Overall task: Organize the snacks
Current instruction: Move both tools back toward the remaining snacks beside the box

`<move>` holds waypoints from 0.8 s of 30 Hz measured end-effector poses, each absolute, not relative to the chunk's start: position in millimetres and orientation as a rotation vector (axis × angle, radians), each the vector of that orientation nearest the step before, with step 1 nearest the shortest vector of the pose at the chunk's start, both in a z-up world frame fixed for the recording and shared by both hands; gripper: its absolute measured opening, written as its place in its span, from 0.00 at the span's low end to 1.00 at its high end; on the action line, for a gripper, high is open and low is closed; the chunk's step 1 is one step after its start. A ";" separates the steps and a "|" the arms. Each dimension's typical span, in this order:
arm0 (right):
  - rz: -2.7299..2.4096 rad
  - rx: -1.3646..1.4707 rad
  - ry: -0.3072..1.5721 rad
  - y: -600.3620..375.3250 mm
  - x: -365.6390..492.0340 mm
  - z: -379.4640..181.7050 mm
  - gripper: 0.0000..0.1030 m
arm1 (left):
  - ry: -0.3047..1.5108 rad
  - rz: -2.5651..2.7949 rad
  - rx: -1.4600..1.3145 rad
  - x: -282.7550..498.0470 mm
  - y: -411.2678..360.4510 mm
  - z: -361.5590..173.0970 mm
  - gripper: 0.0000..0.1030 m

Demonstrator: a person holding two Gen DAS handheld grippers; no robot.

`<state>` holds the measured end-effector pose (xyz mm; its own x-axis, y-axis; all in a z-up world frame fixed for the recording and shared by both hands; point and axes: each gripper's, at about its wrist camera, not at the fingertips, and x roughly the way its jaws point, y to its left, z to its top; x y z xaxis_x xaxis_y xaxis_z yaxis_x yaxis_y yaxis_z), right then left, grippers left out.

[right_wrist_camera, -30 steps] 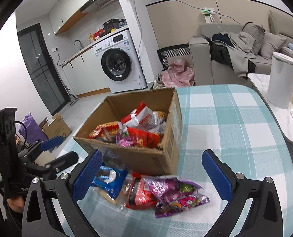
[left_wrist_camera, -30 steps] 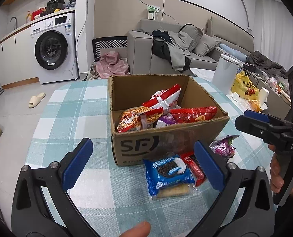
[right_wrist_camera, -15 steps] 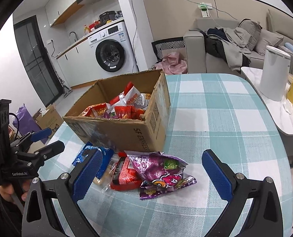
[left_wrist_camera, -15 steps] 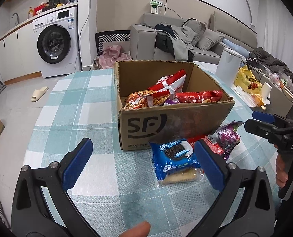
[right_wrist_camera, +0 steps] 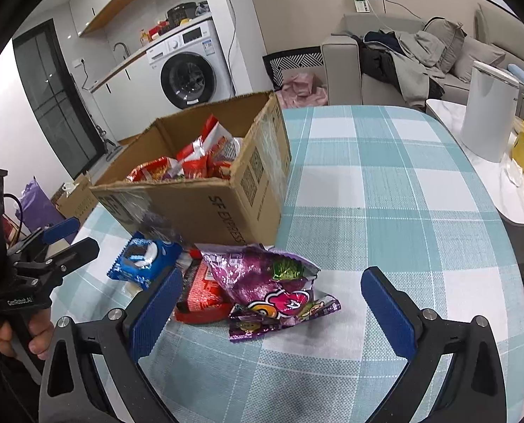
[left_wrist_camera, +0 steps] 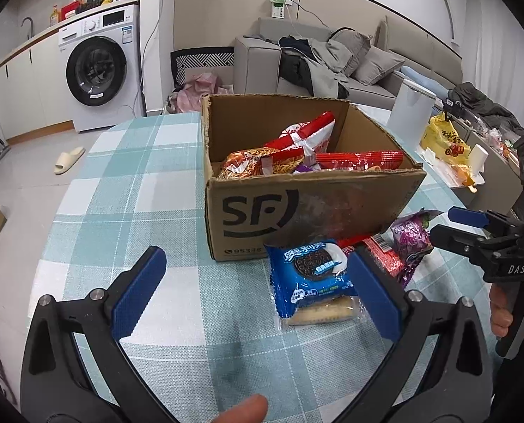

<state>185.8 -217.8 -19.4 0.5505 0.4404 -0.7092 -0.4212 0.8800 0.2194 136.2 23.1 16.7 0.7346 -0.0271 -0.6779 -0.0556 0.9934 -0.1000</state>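
Snack packets beside a cardboard box (left_wrist_camera: 297,208) on the checked surface (right_wrist_camera: 396,211).
Left tool (left_wrist_camera: 255,292) and right tool (right_wrist_camera: 272,310) both gape wide, empty; blue biscuit packet (left_wrist_camera: 311,275), red packet (right_wrist_camera: 202,292) and purple packet (right_wrist_camera: 272,282) lie just before the box.

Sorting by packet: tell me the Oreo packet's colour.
Blue, with a black-and-white cookie picture; the Oreo packet shows best in the left wrist view.

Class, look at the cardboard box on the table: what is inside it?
The cardboard box holds red and orange snack bags piled together, one purple packet peeking out. Its bottom and anything beneath the pile are hidden.
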 end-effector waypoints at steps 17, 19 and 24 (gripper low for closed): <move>0.481 -0.034 0.897 -206.1 195.2 -47.5 1.00 | 0.790 0.008 -0.107 147.9 13.7 -6.0 0.99; 0.481 -0.038 0.900 -205.0 196.1 -50.3 1.00 | 0.798 0.004 -0.110 150.4 12.9 -9.1 0.99; 0.472 -0.017 0.903 -207.7 199.3 -54.5 0.99 | 0.807 -0.003 -0.101 155.0 7.1 -15.8 0.99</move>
<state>199.3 -207.7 -54.5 0.5242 0.3871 -0.7585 -0.4011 0.8980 0.1810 155.0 7.1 -15.8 0.6917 -0.0413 -0.7210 -0.0361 0.9951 -0.0917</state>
